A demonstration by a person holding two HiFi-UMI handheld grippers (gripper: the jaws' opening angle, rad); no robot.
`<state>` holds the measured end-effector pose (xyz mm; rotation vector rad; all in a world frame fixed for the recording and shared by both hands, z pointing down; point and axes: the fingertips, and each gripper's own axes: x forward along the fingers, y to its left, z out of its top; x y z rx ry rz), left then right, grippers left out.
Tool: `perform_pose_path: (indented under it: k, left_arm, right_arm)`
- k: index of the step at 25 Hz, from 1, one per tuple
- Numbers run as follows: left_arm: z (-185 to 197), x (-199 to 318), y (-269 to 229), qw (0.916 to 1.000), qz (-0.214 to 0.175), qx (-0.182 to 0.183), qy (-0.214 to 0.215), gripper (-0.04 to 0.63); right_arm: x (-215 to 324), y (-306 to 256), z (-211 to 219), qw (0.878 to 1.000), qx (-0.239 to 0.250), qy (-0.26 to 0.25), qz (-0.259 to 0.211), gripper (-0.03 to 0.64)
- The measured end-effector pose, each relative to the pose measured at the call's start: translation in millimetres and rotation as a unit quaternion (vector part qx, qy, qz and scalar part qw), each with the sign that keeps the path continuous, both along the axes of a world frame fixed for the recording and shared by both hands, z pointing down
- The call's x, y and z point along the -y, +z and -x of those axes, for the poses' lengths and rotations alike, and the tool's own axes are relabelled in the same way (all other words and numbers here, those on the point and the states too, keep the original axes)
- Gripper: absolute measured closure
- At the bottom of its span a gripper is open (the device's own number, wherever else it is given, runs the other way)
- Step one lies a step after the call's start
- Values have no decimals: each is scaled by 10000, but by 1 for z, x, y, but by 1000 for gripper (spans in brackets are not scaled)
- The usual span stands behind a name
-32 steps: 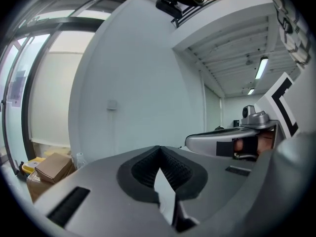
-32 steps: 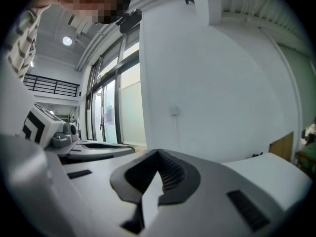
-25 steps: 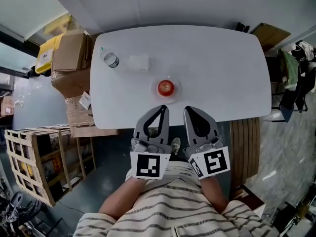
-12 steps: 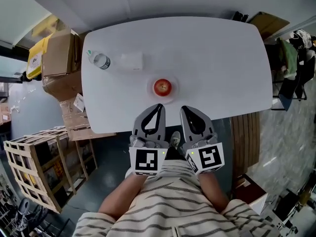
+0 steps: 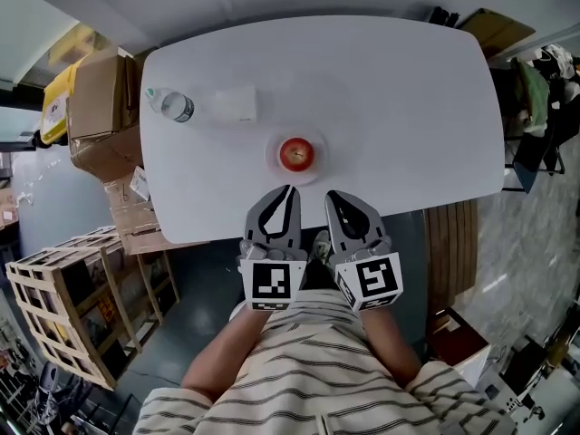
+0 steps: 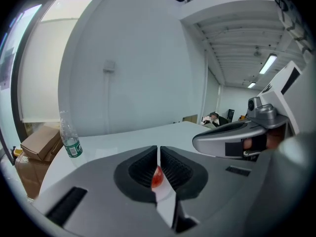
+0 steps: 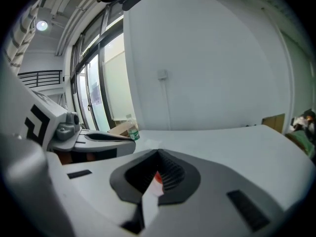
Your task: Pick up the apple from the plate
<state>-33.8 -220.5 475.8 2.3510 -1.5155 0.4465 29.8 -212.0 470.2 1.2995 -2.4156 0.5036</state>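
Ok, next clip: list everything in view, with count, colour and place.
Rounded white table: one, white, centre.
Round red apple: one, red, on the plate.
Small pale plate: one, by table's near edge.
Clear plastic water bottle: one, green label, table's left end.
Small white rectangular item: one, white, beside bottle.
Brown cardboard boxes: several, left of table.
Slatted wooden crate: one, light wood, lower left.
Left gripper, right gripper: grey, shut, empty, short of plate.

Table (image 5: 408,107) smooth matt white; apple (image 5: 296,153) glossy; bottle (image 5: 169,104) clear plastic; crate (image 5: 63,297) bare wood.
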Motion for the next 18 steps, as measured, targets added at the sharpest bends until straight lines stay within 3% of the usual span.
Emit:
perform_pose_path:
  k: [3,18]
  left_arm:
    - [1,1,15,9999,99,56,-27,585]
    - [-6,9,66,9982,496,327,-7,412]
  right_arm:
    - [-1,6,-1,10000,-19,-20,51,606]
    - [-4,15,-8,9998,-75,-45,157,606]
